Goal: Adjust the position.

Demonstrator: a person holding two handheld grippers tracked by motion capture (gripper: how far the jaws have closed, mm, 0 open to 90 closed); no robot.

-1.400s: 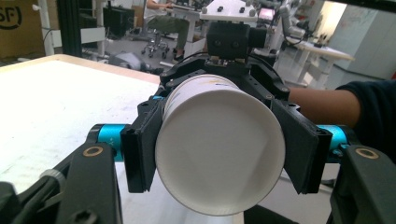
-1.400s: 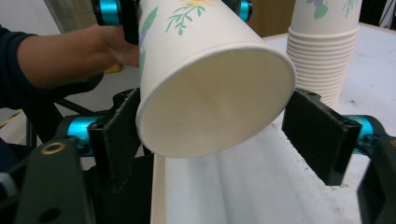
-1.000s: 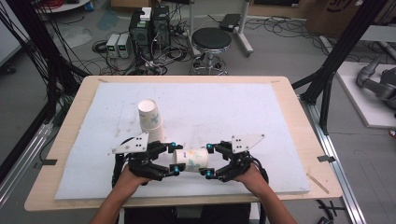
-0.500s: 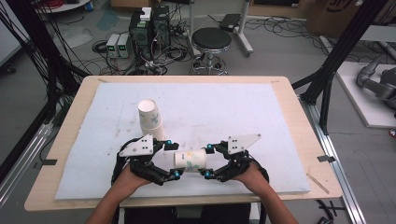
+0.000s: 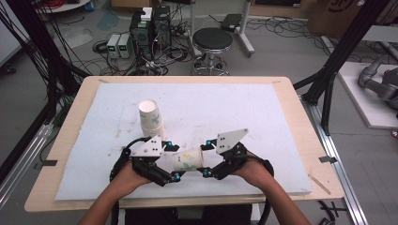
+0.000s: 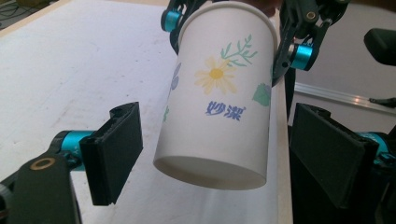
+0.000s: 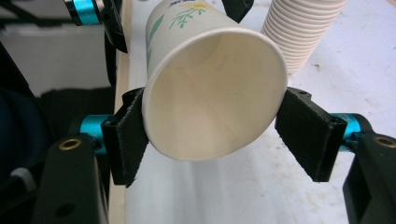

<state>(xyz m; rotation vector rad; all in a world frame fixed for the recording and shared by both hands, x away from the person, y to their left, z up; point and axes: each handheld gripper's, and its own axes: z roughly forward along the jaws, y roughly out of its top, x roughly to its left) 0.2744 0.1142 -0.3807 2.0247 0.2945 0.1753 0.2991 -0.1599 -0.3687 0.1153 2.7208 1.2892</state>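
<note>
Paper cup (image 5: 187, 159) with a daisy print held sideways between both tools: rim end clamped by right tool (image 5: 205, 161), base end between the spread, released jaws of left tool (image 5: 175, 161). Handover under way; next, closing left. Beyond, stacked cups (image 5: 151, 120) on white-padded tabletop (image 5: 244, 112); cluttered lab floor behind.

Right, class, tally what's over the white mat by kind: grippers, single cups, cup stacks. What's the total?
Grippers: 2 (left gripper, right gripper)
Flowered paper cup: 1
Stack of paper cups: 1
Total: 4
</note>
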